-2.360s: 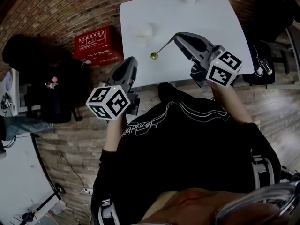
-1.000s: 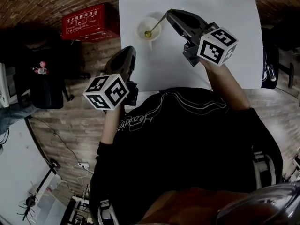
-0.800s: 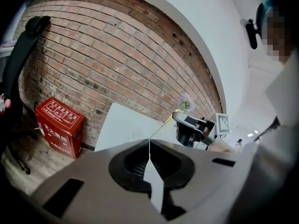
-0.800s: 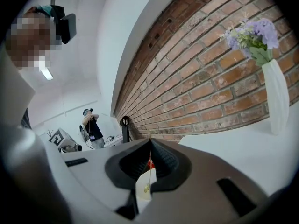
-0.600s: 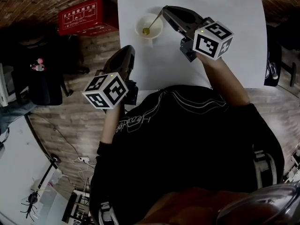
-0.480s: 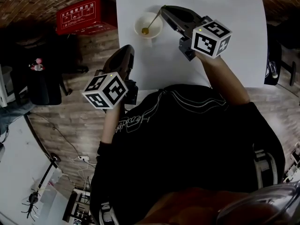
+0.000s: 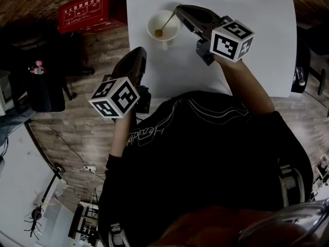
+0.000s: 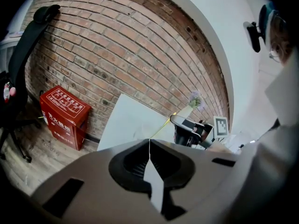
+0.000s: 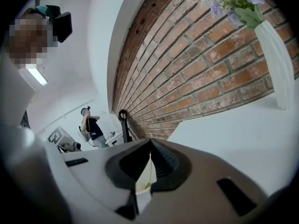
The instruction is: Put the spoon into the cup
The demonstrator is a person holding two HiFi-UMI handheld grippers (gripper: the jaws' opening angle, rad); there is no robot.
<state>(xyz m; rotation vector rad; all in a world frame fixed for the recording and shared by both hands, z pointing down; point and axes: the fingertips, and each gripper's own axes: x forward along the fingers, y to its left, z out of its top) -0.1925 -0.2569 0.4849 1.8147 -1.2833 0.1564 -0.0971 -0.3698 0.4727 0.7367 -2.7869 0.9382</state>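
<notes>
A white cup [image 7: 150, 22] stands near the left edge of the white table [image 7: 257, 60]. A thin spoon [image 7: 168, 21] slants down into it, its gold bowl low inside the cup. My right gripper [image 7: 178, 7] is shut on the top of the spoon's handle, just right of and above the cup. In the right gripper view, the gripper [image 9: 150, 139] pinches the handle and the cup [image 9: 141, 186] shows below through the gap. My left gripper [image 7: 139, 51] hangs shut and empty off the table's left front corner; its jaws [image 8: 149, 140] meet.
A red box [image 7: 91, 12] sits on the wooden floor left of the table, also in the left gripper view [image 8: 65, 115]. A white vase with purple flowers [image 9: 275, 64] stands at the table's back by the brick wall. A black chair [image 7: 46, 86] is at far left.
My right gripper carried the spoon left from over the bare table to the cup; the spoon's bowl now sits inside the cup. The left gripper stayed shut.
</notes>
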